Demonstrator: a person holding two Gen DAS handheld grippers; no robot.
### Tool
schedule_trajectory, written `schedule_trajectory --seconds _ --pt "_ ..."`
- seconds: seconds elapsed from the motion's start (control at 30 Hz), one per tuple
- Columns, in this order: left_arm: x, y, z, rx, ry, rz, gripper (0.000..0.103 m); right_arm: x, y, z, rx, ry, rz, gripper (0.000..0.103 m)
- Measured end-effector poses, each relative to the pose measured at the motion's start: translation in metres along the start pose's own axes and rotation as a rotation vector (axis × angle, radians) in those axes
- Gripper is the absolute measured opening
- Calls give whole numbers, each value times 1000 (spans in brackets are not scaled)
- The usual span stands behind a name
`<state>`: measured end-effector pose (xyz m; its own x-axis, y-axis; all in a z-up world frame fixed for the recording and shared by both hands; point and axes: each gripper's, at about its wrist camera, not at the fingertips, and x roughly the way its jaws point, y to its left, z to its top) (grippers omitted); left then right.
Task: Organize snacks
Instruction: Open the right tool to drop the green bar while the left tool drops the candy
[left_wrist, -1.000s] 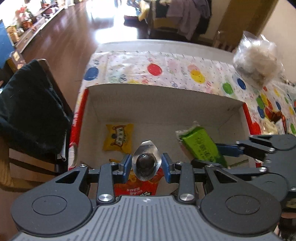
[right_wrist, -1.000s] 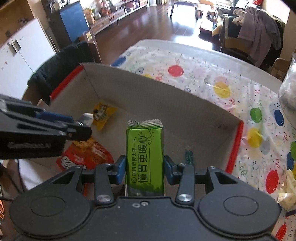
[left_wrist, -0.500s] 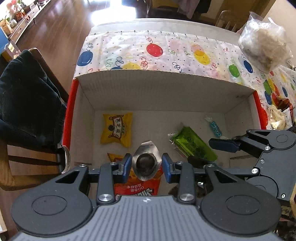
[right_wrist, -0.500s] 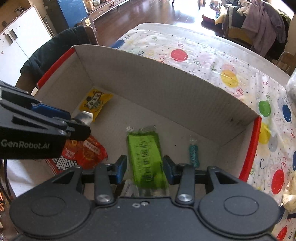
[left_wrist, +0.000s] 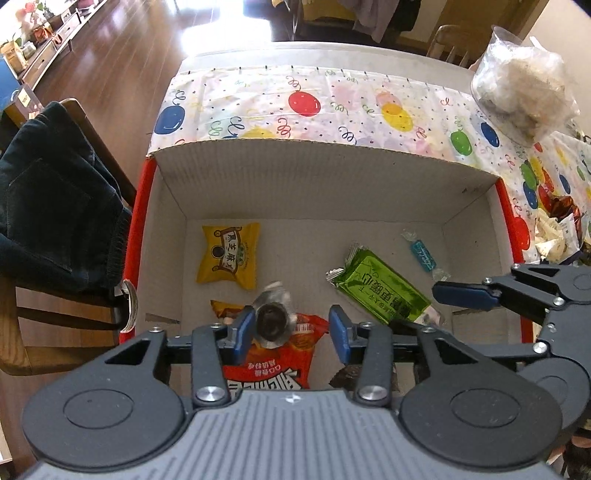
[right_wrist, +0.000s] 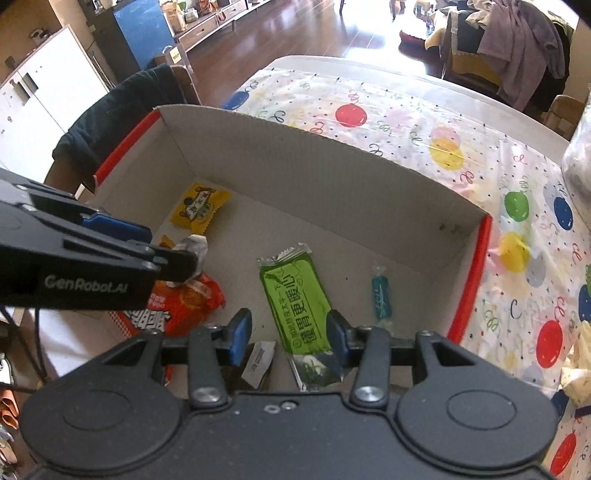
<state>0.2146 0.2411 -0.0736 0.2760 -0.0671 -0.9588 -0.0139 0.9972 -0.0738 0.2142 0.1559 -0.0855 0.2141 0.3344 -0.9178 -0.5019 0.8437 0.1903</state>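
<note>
Green packet's (right_wrist: 295, 299) near end hidden behind right tongs (right_wrist: 291, 332).

Home dining area, balloon-print tablecloth (left_wrist: 332, 107), wooden floor (right_wrist: 295, 33), clothes draped over chairs (right_wrist: 517, 40), white cabinet (right_wrist: 48, 96)

- The left wrist view looks steeply down from just above the near edge of the box (left_wrist: 321, 173), facing its far wall and the table (left_wrist: 332, 99) beyond it.
- The right wrist view looks down into the same box (right_wrist: 314, 173) from its near right side, angled toward the far left corner.
- Both are close to the box floor.
- Both share the box interior, the green pack (left_wrist: 380, 291) (right_wrist: 295, 295), the yellow pack (left_wrist: 229, 254) (right_wrist: 199, 206) and the far tablecloth.
- Each view shows the other gripper at the box's side: right gripper (left_wrist: 461, 295), left gripper (right_wrist: 173, 258).
</note>
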Motion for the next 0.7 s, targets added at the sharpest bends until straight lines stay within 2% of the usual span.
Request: schedule_trajectory --seconds 0.3,0.7 --pt "-23 -6 -14 -13 -84 -29 46 -34 -1 -12 -1 -64 21 49" --pt "-69 -43 -34 44 -231 -35 46 -88 -10 -35 7 -174 29 55"
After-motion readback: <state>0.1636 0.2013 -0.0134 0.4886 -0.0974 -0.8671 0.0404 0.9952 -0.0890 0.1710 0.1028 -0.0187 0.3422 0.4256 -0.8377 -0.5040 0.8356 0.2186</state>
